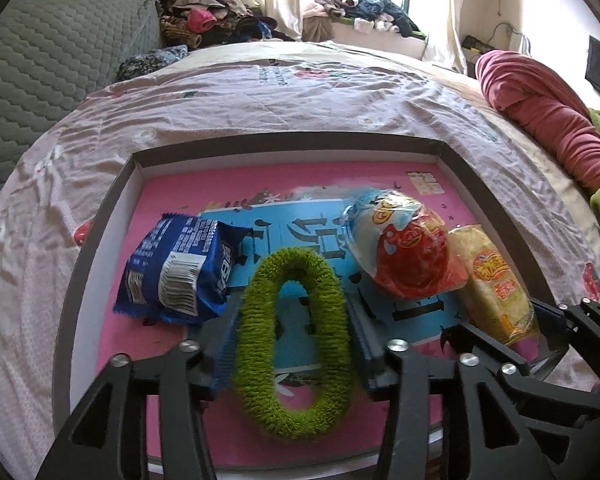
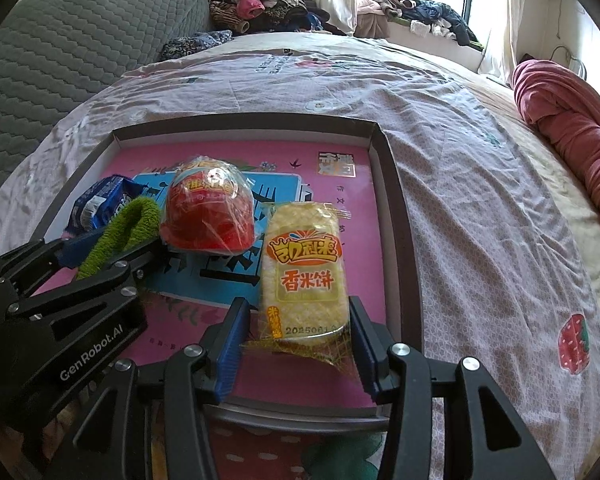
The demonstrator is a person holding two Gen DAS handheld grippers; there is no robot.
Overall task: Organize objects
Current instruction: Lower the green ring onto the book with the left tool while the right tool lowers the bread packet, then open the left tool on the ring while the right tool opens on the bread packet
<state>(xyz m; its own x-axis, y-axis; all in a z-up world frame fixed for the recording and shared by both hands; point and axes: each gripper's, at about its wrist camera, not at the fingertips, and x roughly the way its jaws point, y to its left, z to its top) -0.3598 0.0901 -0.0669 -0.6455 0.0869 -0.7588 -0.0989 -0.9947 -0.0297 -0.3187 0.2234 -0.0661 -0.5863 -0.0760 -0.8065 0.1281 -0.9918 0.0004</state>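
Left gripper [image 1: 292, 322], black frame with blue ribbed pads, stood partly open around a fuzzy green oval ring [image 1: 294, 344] with a towel-like pile; the ring lay flat on the tray floor between the pads, which sat just beside its long sides or brushed the pile, without squeezing it. Right gripper [image 2: 296, 342], same build, stood narrowly apart around the near end of a clear-wrapped yellow rice-cracker packet [image 2: 304, 272], long and rounded, orange label on top; the right pad lay against the wrapper, the left pad stood just beside its crinkled seam, and whether the pads pressed could not be told. Both items lay inside a shallow rectangular cardboard tray [image 1: 100, 236] with grey rim walls and a glossy pink-and-blue printed floor. Also in the tray: a crinkled blue foil biscuit packet [image 1: 180, 268] at the left, just beside the ring, and a domed red snack cup in clear shiny film [image 1: 408, 252] between the ring and the rice-cracker packet, touching the latter. The tray rested on a wrinkled pale pink bedsheet [image 1: 260, 100] with small printed motifs.
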